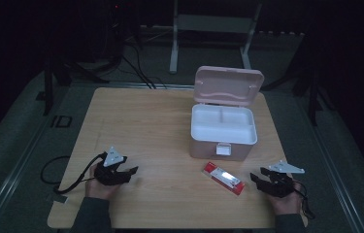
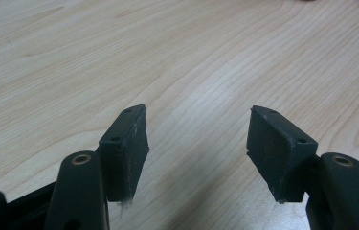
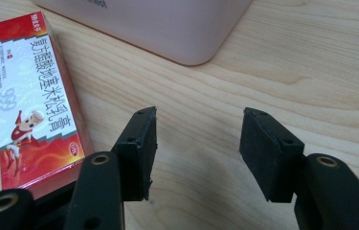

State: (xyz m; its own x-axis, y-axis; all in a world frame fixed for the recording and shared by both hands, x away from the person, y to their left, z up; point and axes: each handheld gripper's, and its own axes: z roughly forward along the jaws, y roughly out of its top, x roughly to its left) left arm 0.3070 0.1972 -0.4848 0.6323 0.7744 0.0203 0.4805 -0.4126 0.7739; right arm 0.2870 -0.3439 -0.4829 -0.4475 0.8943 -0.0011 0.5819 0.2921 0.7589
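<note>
Two black grippers, one in each hand

The left gripper (image 1: 132,172) and the right gripper (image 1: 256,178) are black, each with a grey three-cornered plate on top and a thin black cable trailing off it. Up close, each jaw is a flat black block with small holes in it, fixed on a black arm with a brass-coloured ring. The pad edges look a bit scuffed. The sleeves (image 1: 92,216) are dark grey.
</note>
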